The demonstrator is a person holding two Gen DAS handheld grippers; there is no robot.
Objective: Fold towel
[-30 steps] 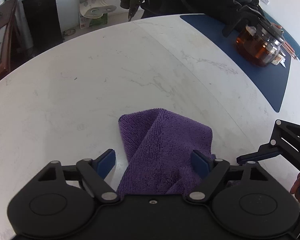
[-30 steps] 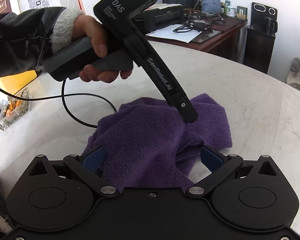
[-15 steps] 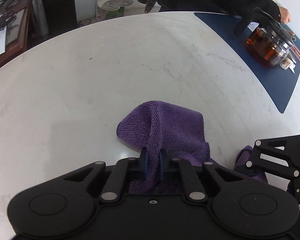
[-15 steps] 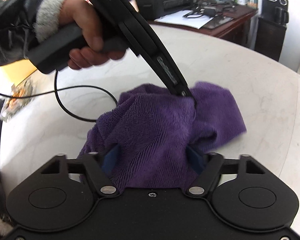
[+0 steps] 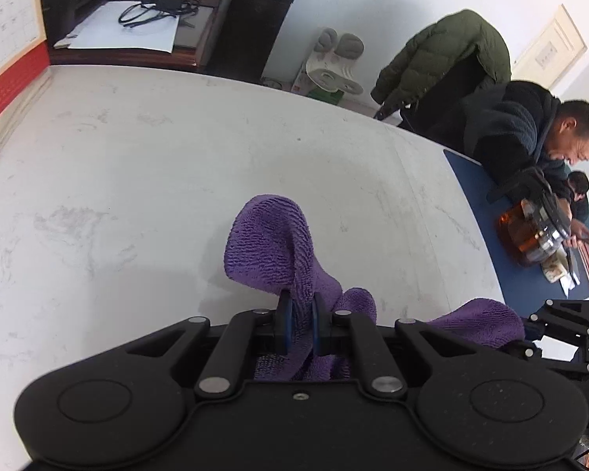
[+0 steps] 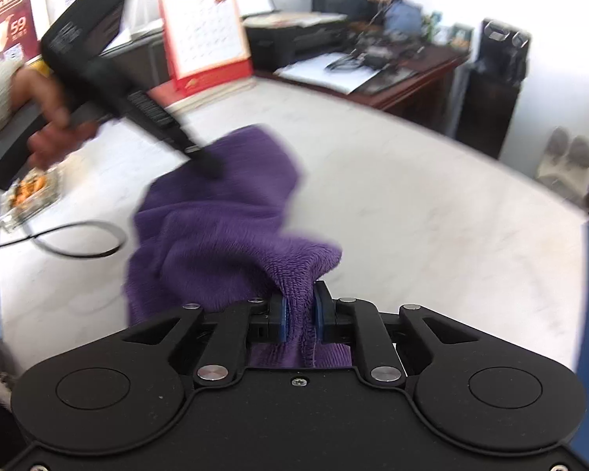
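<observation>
A purple towel [image 5: 269, 239] lies bunched on the white marble table [image 5: 137, 180]. My left gripper [image 5: 301, 306] is shut on a raised fold of it, blue pads pressing the cloth from both sides. In the right wrist view the towel [image 6: 216, 227] hangs lifted between the two tools. The jaws of my right gripper [image 6: 299, 298] are closing, with a towel edge pinched between the pads. The left gripper [image 6: 208, 165], held by a hand [image 6: 47, 125], grips the far end, blurred. The right gripper's linkage [image 5: 561, 333] shows at the left view's right edge.
A blue mat [image 5: 491, 212] with a glass teapot [image 5: 534, 231] lies at the far right, where a person leans over the table. A desk calendar [image 6: 204, 43], a glass dish of snacks [image 6: 31, 192] and a black cable [image 6: 78, 243] sit on the left side.
Both grippers went from open around the towel to closed on it. Both have risen, lifting the cloth off the table; the left one also rolled and swung sideways.
</observation>
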